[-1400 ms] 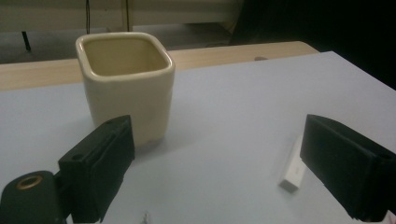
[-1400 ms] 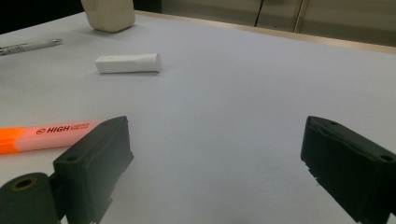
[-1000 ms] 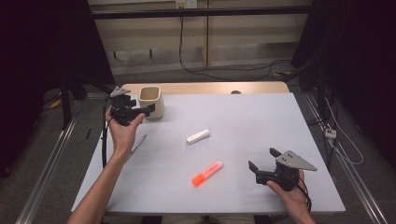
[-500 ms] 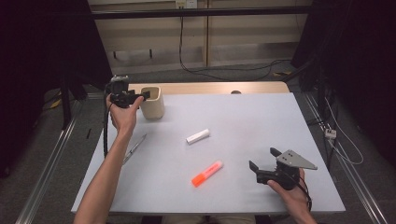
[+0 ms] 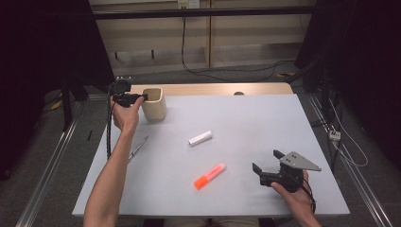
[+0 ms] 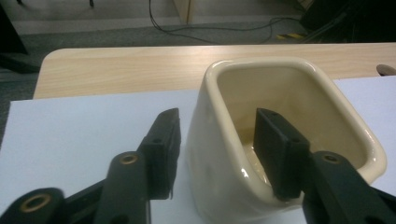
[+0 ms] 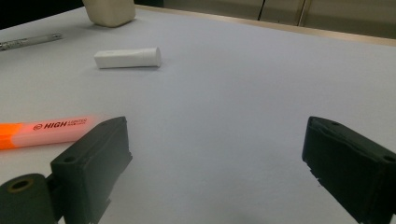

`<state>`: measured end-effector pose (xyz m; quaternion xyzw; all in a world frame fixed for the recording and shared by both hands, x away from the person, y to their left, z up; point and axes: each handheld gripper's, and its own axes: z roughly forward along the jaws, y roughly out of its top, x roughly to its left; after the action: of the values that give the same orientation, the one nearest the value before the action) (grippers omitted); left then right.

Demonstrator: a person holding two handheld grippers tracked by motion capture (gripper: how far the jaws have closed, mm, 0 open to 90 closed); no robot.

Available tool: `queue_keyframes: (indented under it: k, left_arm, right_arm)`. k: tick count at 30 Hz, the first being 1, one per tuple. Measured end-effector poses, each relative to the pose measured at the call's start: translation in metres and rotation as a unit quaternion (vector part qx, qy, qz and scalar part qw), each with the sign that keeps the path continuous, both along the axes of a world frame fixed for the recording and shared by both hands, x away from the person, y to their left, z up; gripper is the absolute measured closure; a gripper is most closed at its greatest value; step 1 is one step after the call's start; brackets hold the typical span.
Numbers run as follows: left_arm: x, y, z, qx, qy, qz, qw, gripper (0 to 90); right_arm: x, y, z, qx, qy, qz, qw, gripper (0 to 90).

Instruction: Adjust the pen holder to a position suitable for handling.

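One L tool jaw inside cup, other outside wall.

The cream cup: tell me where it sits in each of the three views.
High view: cream cup at the table's far left, by the left gripper.
Left gripper view: centre right, its near wall between the open jaws.
Right gripper view: top left.
Shared landmark: the wooden strip behind it.

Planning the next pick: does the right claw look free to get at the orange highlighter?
Probably yes. The right claw is open, and bare table lies between it and the orange highlighter just beside it.
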<state>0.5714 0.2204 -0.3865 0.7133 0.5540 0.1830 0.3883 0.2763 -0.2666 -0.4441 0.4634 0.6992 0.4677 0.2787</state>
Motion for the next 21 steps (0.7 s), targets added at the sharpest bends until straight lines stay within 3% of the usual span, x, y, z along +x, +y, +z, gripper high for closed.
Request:
queue_keyframes:
  k: [7, 9, 13, 20, 21]
  left_arm:
    - [0.0042, -0.0037, -0.0026, -0.005, 0.006, -0.002, 1.0000, 61.6]
    - [0.0052, -0.0064, -0.0036, 0.015, 0.011, -0.005, 0.9998, 65.5]
    - [0.0075, -0.0066, -0.0052, 0.007, 0.010, 0.004, 0.9999, 69.1]
    - [0.0085, -0.0096, -0.0062, 0.027, 0.021, 0.001, 0.9994, 70.5]
    - [0.0087, -0.0100, -0.0067, 0.027, 0.022, 0.003, 0.9994, 75.9]
  right_arm:
    - [0.0001, -0.0025, -0.0002, 0.002, 0.002, -0.002, 1.0000, 6.9]
    - [0.0003, -0.0024, -0.0004, 0.001, 0.002, -0.001, 1.0000, 7.0]
    - [0.0002, -0.0018, -0.0004, 0.000, 0.002, 0.001, 1.0000, 7.0]
    - [0.0000, -0.0023, -0.0002, 0.001, 0.001, 0.000, 1.0000, 7.1]
    - [-0.0010, -0.0017, 0.0001, 0.001, 0.002, 0.001, 1.0000, 7.1]
